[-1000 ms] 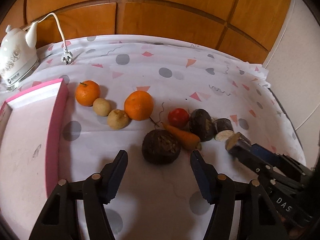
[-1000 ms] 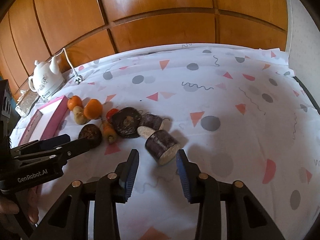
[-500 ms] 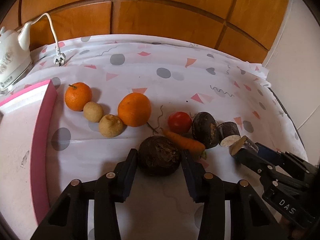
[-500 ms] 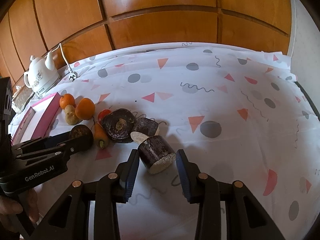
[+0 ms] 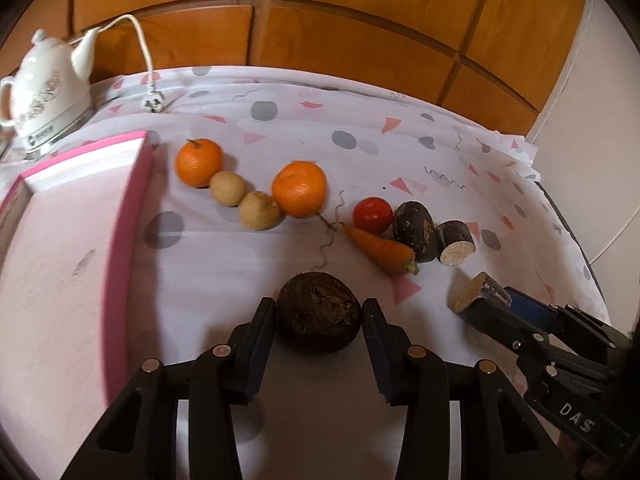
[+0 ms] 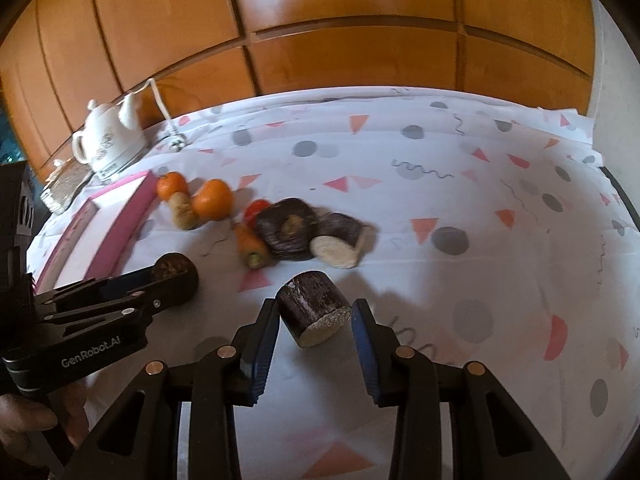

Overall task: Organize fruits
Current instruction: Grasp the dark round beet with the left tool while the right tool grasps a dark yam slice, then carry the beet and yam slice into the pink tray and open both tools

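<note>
My left gripper [image 5: 318, 312] is shut on a dark round root [image 5: 320, 316], held a little in front of the row of produce on the patterned cloth. My right gripper [image 6: 314, 312] is shut on a cut dark root piece [image 6: 312, 306] with a pale end; in the left wrist view that cut piece [image 5: 478, 290] shows at the right. The row holds two oranges [image 5: 199, 162] [image 5: 299, 189], two tan round fruits [image 5: 227, 188] [image 5: 259, 210], a tomato [image 5: 372, 213], a carrot [image 5: 382, 250], a dark root [image 5: 414, 230] and another cut piece [image 5: 456, 242].
A pink-edged tray [image 5: 136, 200] lies at the left, beside the first orange. A white kettle [image 5: 44, 88] with its cord and plug [image 5: 154, 100] stands at the back left. Wooden panels close the back. A hand [image 6: 24, 428] holds the left tool.
My left gripper closed on the dark round root and drew it back from the carrot. The right gripper moved slightly with the cut piece, away from the row.
</note>
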A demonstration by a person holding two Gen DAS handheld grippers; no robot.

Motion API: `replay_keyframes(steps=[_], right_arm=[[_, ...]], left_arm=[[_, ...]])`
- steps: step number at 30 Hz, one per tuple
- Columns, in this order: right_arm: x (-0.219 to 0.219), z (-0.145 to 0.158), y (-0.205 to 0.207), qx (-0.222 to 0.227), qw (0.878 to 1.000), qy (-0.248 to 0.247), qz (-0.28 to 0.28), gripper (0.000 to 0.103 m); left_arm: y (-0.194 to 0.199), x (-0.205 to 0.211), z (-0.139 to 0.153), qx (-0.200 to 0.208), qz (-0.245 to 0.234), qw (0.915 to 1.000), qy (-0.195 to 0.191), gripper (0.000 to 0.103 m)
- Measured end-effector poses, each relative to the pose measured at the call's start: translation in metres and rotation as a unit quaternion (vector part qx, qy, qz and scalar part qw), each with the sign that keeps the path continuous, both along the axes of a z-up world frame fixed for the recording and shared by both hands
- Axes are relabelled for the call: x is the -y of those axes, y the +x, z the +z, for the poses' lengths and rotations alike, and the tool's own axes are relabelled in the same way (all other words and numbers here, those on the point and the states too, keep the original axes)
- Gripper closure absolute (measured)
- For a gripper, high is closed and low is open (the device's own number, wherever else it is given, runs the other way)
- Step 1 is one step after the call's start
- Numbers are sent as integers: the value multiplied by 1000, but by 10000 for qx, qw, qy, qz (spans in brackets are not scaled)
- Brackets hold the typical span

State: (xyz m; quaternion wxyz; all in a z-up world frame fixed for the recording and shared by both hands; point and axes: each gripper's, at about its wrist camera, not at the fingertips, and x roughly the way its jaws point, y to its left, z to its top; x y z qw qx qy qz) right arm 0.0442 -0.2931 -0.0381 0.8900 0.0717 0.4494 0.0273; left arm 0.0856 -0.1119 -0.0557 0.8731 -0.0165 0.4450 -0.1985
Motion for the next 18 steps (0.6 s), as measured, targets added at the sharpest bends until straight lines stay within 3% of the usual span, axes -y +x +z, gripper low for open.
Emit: replay_keyframes(steps=[6, 12, 18], right_arm=[[-28, 14, 0, 162, 9989, 42, 434, 65], [-61, 27, 4, 322, 9948, 88, 957, 66], [-96, 33, 10, 350, 9884, 223, 1463, 66]], left_arm=[[-14, -26, 27, 307, 220, 9993, -36, 59], [-21, -67, 54, 684, 777, 9946, -4, 59], [-22, -113, 57, 697, 1400, 9876, 123, 59]])
